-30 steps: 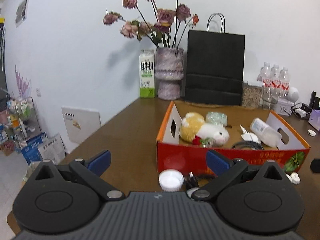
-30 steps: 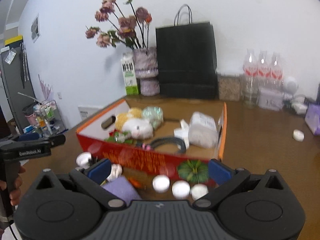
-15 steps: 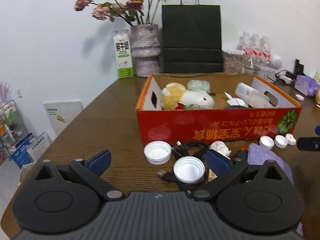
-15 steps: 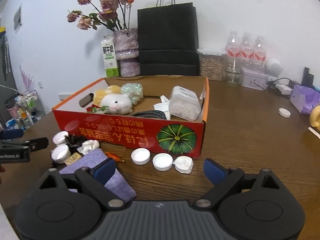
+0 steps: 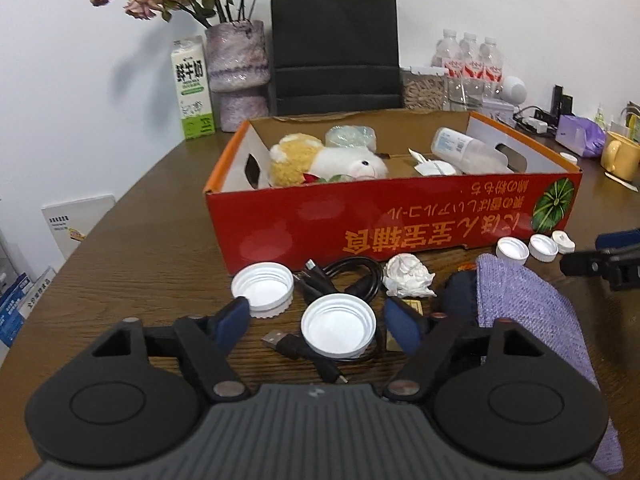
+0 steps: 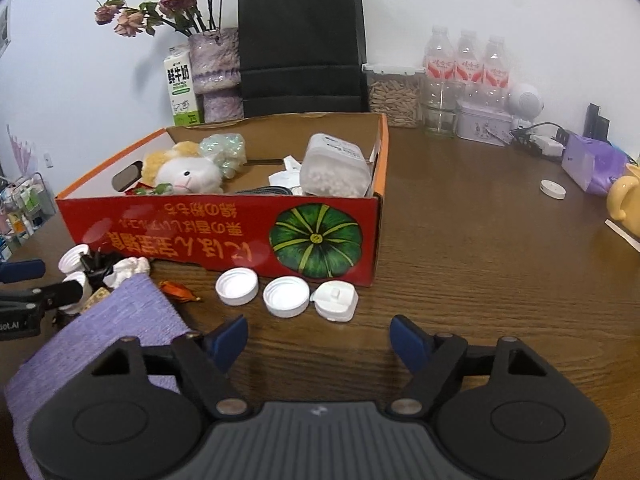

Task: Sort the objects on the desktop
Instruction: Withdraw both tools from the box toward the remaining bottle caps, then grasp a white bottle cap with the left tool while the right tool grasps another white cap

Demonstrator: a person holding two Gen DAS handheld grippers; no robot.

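A red cardboard box [image 5: 360, 224] [image 6: 180, 224] on the brown table holds a plush toy [image 5: 320, 160], a white bottle [image 5: 464, 152] and a plastic jar [image 6: 336, 168]. In front of it lie white lids, a black cable [image 5: 344, 280], a crumpled tissue [image 5: 408, 276] and a purple cloth [image 5: 532, 312] [image 6: 112, 328]. My left gripper [image 5: 320, 320] hovers low with a white lid [image 5: 338, 330] between its closing jaws, pads not touching it. My right gripper [image 6: 318, 338] is closing too, nothing between its jaws, just short of three small white caps [image 6: 286, 296].
A black paper bag [image 5: 336, 44], a vase of dried flowers [image 5: 236, 56], a milk carton [image 5: 192, 88], water bottles [image 6: 466, 64] and a seed jar [image 6: 394, 94] stand along the back wall. A yellow mug [image 5: 620, 156] and purple pack [image 6: 592, 164] sit at the right.
Both grippers have sunk toward the table and tilted downward, bringing the lids and the cloth into view. Both pairs of jaws have narrowed from wide open.
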